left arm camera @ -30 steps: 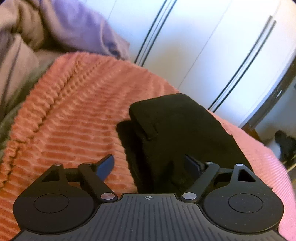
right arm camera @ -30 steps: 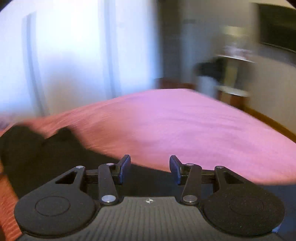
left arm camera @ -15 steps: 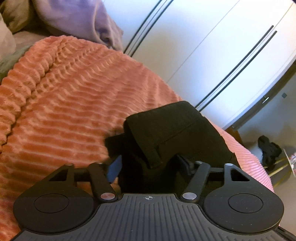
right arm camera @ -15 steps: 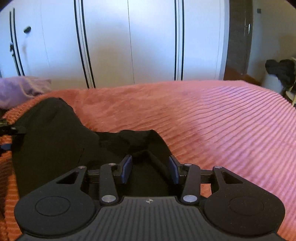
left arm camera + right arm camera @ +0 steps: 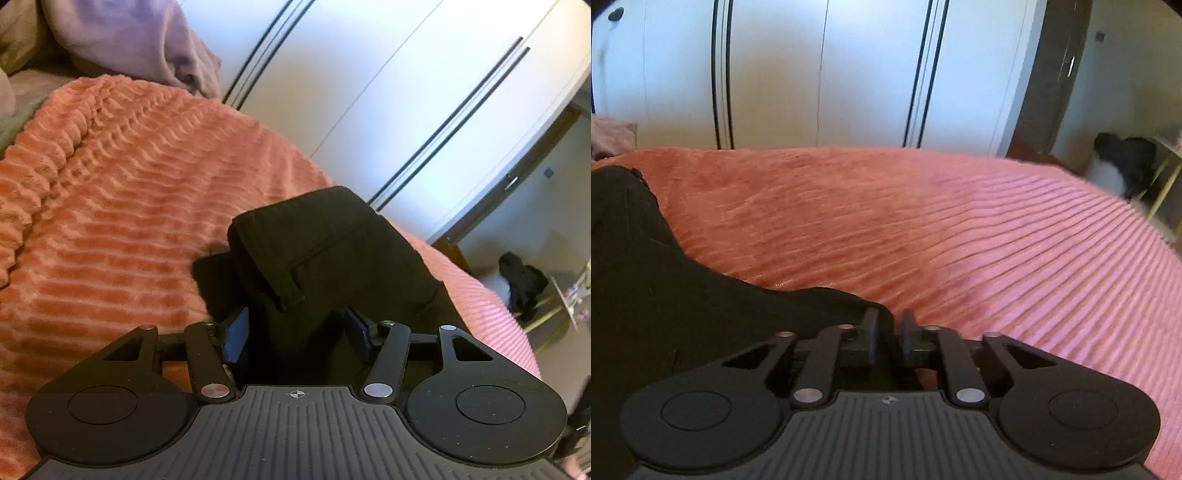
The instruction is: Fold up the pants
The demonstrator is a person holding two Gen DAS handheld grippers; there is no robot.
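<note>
Black pants [image 5: 332, 251] lie partly folded on a ribbed salmon-pink bedspread [image 5: 122, 206]. In the left wrist view, a folded flap with a seam and belt loop lies on top. My left gripper [image 5: 297, 330] is open, its fingers on either side of the near edge of the black cloth. In the right wrist view, the pants [image 5: 646, 288] fill the lower left. My right gripper [image 5: 890, 330] is shut on a corner of the black cloth, low over the bedspread [image 5: 960, 229].
A purple and beige heap of bedding [image 5: 122, 40] lies at the bed's far left. White wardrobe doors [image 5: 820, 74] with dark strips stand behind the bed. A dark garment on a rack [image 5: 1126, 162] stands on the floor to the right.
My right gripper has closed on the pants' corner; it was open half a second ago. My left gripper has moved in closer, so the cloth sits deeper between its open fingers.
</note>
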